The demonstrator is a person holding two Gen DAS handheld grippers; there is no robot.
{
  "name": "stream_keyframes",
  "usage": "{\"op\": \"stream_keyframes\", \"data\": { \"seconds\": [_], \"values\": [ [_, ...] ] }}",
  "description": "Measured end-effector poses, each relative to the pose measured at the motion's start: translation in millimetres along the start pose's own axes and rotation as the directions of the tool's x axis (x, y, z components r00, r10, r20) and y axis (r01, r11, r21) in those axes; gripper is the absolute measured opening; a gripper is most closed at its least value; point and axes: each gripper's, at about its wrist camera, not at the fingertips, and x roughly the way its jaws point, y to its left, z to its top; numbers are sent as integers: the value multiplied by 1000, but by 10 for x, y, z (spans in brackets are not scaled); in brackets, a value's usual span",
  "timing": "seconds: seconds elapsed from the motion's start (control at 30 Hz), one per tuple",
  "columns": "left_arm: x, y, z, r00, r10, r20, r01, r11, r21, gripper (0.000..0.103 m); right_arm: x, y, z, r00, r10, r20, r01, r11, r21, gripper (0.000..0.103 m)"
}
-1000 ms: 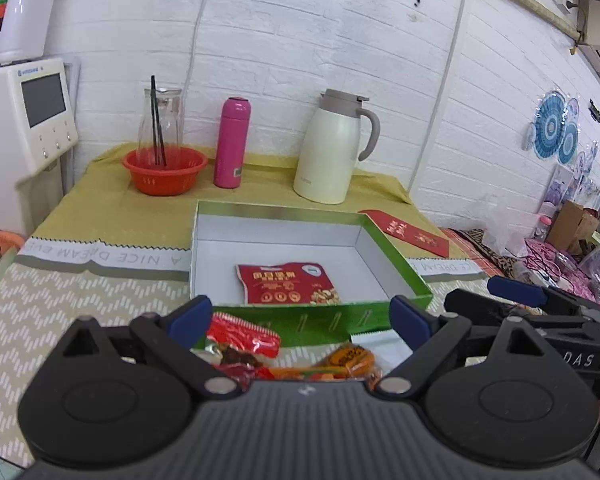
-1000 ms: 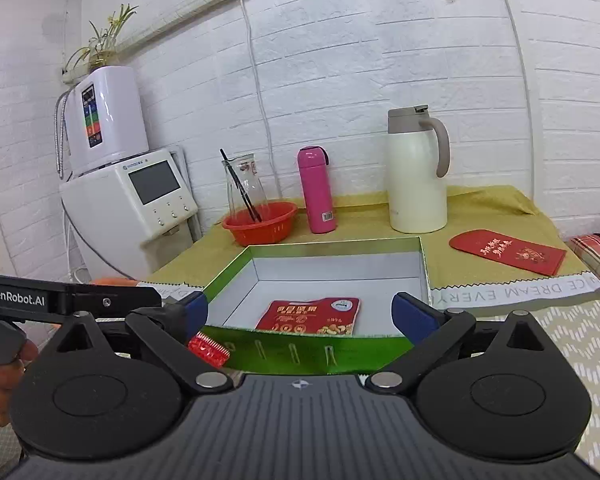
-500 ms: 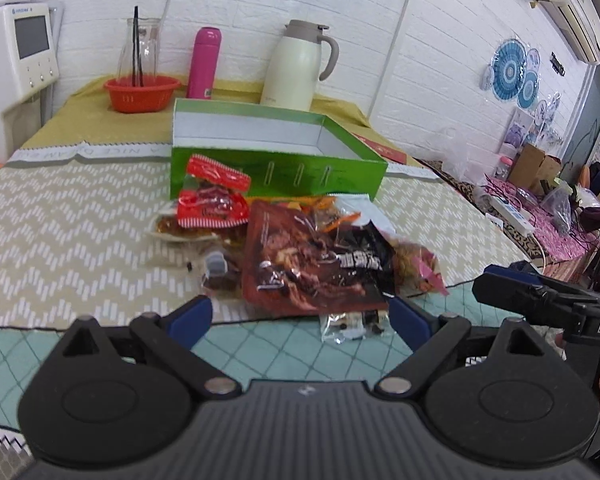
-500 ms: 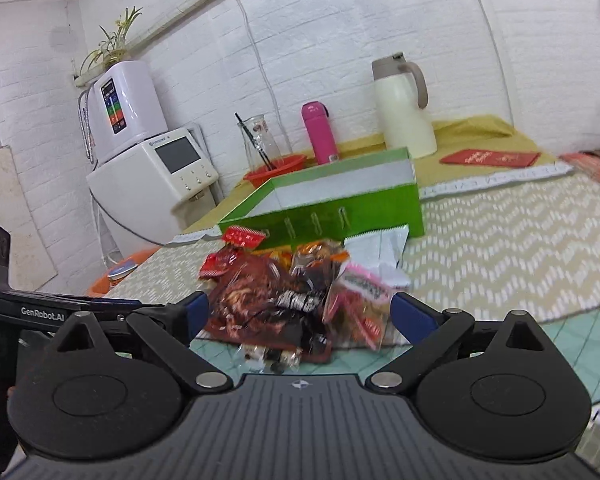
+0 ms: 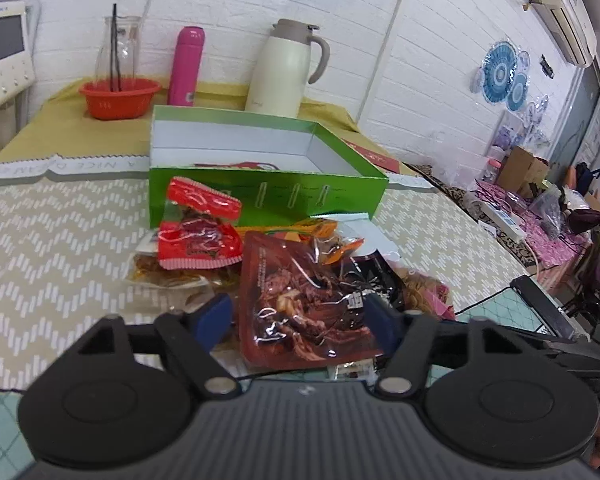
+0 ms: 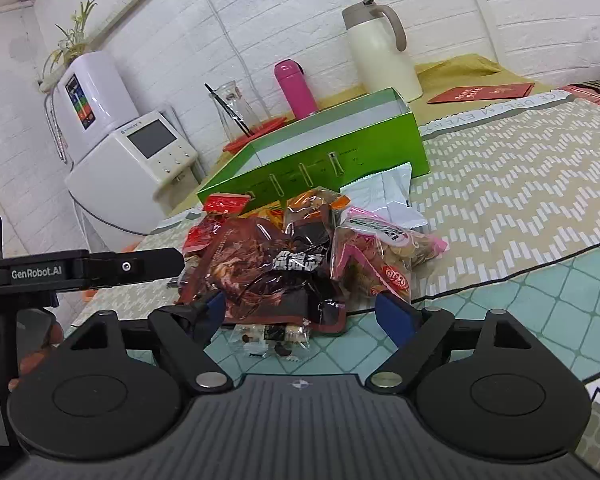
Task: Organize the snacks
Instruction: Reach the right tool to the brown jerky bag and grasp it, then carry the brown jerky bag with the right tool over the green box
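Note:
A heap of snack packets lies on the table in front of a green box (image 5: 260, 196) (image 6: 324, 152) with a white inside. A large brown packet (image 5: 300, 300) (image 6: 256, 268) tops the heap, with red packets (image 5: 198, 236) on its left, a pink packet (image 6: 380, 248) and a white packet (image 6: 388, 196) on its right. A red packet lies inside the box (image 5: 252, 166). My left gripper (image 5: 296, 320) is open, its fingers on either side of the brown packet. My right gripper (image 6: 304, 312) is open just before the heap.
Behind the box stand a cream jug (image 5: 288, 68), a pink bottle (image 5: 186, 66) and a red bowl (image 5: 118, 98) holding a glass carafe. A white appliance (image 6: 132, 160) stands at the left. A red envelope (image 6: 480, 94) lies at the right.
Both grippers have dropped from above the box and come closer to the heap. The left gripper's fingers have come in around the brown packet.

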Motion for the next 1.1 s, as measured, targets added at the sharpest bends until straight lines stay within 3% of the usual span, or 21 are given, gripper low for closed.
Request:
{"op": "stream_keyframes", "data": {
  "seconds": [0.13,0.2,0.27,0.3,0.33,0.37,0.47,0.57,0.63,0.73,0.93,1.1],
  "values": [
    [271,21,103,997,80,-23,-79,996,30,55,190,-91,65,999,-5,-42,9,995,101,103],
    [362,49,120,996,83,-39,-81,996,31,54,239,-116,69,999,-10,-36,15,992,124,103],
    [412,54,107,995,73,-63,-71,997,43,44,247,-115,69,999,-13,-32,17,992,124,103],
    [434,47,88,994,65,-87,-61,997,49,31,241,-109,68,999,-12,-36,16,993,116,86],
    [444,33,60,992,72,-101,-66,996,54,31,234,-112,60,999,-5,-46,10,994,113,76],
    [406,17,27,993,75,-91,-70,995,64,31,214,-120,47,998,-15,-55,22,993,116,59],
    [286,-17,-68,994,52,-94,-46,997,67,30,92,-146,-3,999,3,-43,1,995,102,48],
    [194,-61,-166,995,38,-89,-30,996,85,31,-13,-135,-58,999,25,-40,-22,998,63,46],
    [199,-79,-191,995,33,-92,-26,997,79,41,-18,-129,-69,998,35,-47,-33,998,47,50],
    [220,-126,-199,995,42,-91,-34,996,87,41,16,-131,-63,998,40,-44,-38,998,54,58],
    [157,-135,-201,994,79,-80,-72,994,86,30,-1,-111,-75,998,42,-39,-41,999,26,50],
    [-12,-195,-222,996,84,-30,-81,993,81,25,-120,-5,-90,1000,24,-13,-24,1000,-13,26]
  ]
}}
